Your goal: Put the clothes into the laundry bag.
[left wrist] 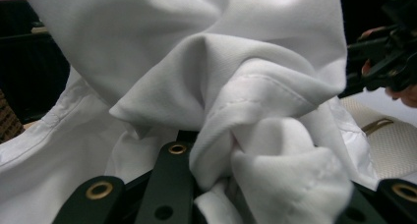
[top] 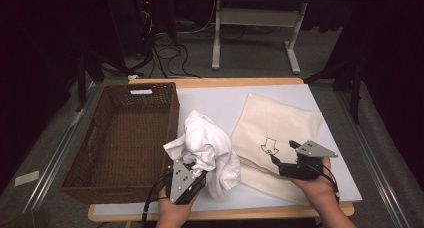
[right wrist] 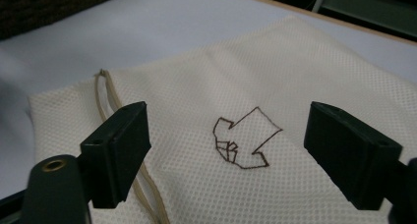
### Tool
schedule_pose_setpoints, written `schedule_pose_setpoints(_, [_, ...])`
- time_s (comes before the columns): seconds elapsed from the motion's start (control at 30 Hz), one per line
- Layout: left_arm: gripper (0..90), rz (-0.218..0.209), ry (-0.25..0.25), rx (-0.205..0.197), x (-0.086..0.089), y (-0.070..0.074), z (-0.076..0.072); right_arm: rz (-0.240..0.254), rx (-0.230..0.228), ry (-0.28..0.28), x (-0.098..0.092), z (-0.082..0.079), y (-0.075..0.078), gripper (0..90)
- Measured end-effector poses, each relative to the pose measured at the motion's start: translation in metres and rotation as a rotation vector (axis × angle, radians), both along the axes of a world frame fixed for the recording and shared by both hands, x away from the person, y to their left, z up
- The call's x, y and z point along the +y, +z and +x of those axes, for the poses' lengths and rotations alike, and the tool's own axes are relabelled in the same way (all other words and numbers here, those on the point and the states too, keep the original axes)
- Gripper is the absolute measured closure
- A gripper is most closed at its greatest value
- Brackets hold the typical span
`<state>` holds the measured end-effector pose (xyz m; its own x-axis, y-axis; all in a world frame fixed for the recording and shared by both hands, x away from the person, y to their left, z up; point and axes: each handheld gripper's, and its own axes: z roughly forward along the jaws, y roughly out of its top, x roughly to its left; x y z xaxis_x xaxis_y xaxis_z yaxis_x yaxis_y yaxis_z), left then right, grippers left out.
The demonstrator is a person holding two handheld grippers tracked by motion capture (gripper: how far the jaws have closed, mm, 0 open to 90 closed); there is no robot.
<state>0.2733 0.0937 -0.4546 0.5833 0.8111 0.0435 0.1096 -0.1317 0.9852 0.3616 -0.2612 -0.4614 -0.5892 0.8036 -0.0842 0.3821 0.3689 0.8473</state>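
Counts on the tabletop (top: 235, 95) — one of each, two tools

One wicker basket (top: 125, 138), one white cloth (top: 207, 145), one cream drawstring bag (top: 277, 133) — plus a left tool (top: 187, 180) and a right tool (top: 290, 158).

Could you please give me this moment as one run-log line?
left gripper: shut on white cloth, lifted | right gripper: open over mesh bag | basket: empty
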Motion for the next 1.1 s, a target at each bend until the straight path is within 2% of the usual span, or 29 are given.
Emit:
schedule_pose_setpoints(0.07, [74.0, -0.003, 0.003, 0.000, 0.000, 0.000, 0.000, -0.013, 0.022, 0.011, 0.002, 0.000, -0.010, 22.7])
schedule_pose_setpoints(0.1, [74.0, -0.003, 0.003, 0.000, 0.000, 0.000, -0.001, -0.013, 0.022, 0.011, 0.002, 0.000, -0.010, 22.7])
schedule_pose_setpoints(0.13, [73.9, -0.002, 0.002, -0.002, 0.001, 0.000, -0.001, -0.044, 0.065, 0.016, 0.000, -0.007, -0.023, 25.0])
schedule_pose_setpoints(0.23, [73.8, 0.000, 0.003, -0.003, 0.000, 0.000, 0.000, -0.073, 0.091, 0.047, -0.006, -0.015, -0.027, 36.7])
schedule_pose_setpoints(0.27, [73.7, 0.000, 0.003, -0.003, 0.000, 0.000, 0.000, -0.073, 0.091, 0.047, -0.006, -0.015, -0.027, 36.7])
schedule_pose_setpoints(0.3, [73.7, 0.000, 0.002, -0.002, -0.001, 0.000, 0.000, -0.097, 0.109, 0.055, -0.007, -0.018, -0.031, 43.3])
schedule_pose_setpoints(0.33, [73.6, 0.000, 0.002, -0.002, -0.001, 0.000, 0.000, -0.097, 0.109, 0.055, -0.007, -0.018, -0.031, 43.3])
schedule_pose_setpoints(0.37, [73.6, 0.002, 0.001, 0.000, -0.002, -0.001, 0.000, -0.115, 0.148, 0.089, -0.006, -0.017, -0.036, 49.5])
schedule_pose_setpoints(0.4, [73.6, 0.002, 0.001, -0.001, -0.002, -0.001, 0.000, -0.126, 0.159, 0.098, -0.005, -0.016, -0.038, 53.9])
schedule_pose_setpoints(0.53, [73.5, 0.004, 0.000, 0.000, -0.003, -0.001, -0.001, -0.165, 0.185, 0.110, -0.001, -0.012, -0.042, 64.4])
schedule_pose_setpoints(0.63, [73.5, 0.003, -0.003, 0.000, -0.002, -0.002, -0.001, -0.165, 0.186, 0.117, 0.002, -0.010, -0.042, 65.9])
schedule_pose_setpoints(0.7, [73.5, 0.000, -0.002, 0.000, -0.001, -0.002, 0.000, -0.211, 0.173, 0.127, 0.009, -0.010, -0.043, 65.6])
schedule_pose_setpoints(0.77, [73.5, -0.004, -0.002, 0.001, -0.001, -0.002, 0.000, -0.227, 0.160, 0.125, 0.011, -0.010, -0.044, 64.7])
schedule_pose_setpoints(0.83, [73.5, -0.005, -0.003, 0.002, -0.001, -0.002, 0.000, -0.225, 0.166, 0.121, 0.011, -0.010, -0.044, 66.0])
schedule_pose_setpoints(0.87, [73.5, -0.002, -0.004, 0.004, -0.001, -0.002, 0.000, -0.214, 0.169, 0.115, 0.010, -0.009, -0.044, 70.3])
schedule_pose_setpoints(0.9, [73.4, -0.002, -0.004, 0.005, -0.002, -0.002, 0.000, -0.208, 0.158, 0.104, 0.007, -0.008, -0.043, 79.5])
schedule_pose_setpoints(0.93, [73.4, -0.002, -0.004, 0.005, -0.002, -0.002, 0.000, -0.204, 0.141, 0.091, 0.006, -0.008, -0.041, 81.7])
schedule_pose_setpoints(1.0, [73.5, -0.002, -0.005, 0.003, -0.002, -0.002, -0.001, -0.187, 0.130, 0.080, 0.003, -0.008, -0.038, 82.1])
schedule_pose_setpoints(1.03, [73.5, 0.000, -0.004, 0.001, -0.002, -0.002, -0.001, -0.176, 0.105, 0.067, 0.001, -0.007, -0.035, 83.3])
schedule_pose_setpoints(1.07, [73.5, 0.000, -0.005, 0.000, -0.002, -0.002, -0.001, -0.151, 0.094, 0.038, -0.005, -0.004, -0.030, 83.5])
schedule_pose_setpoints(1.1, [73.5, 0.001, -0.005, 0.000, -0.002, -0.002, -0.001, -0.151, 0.094, 0.038, -0.005, -0.004, -0.030, 83.5])
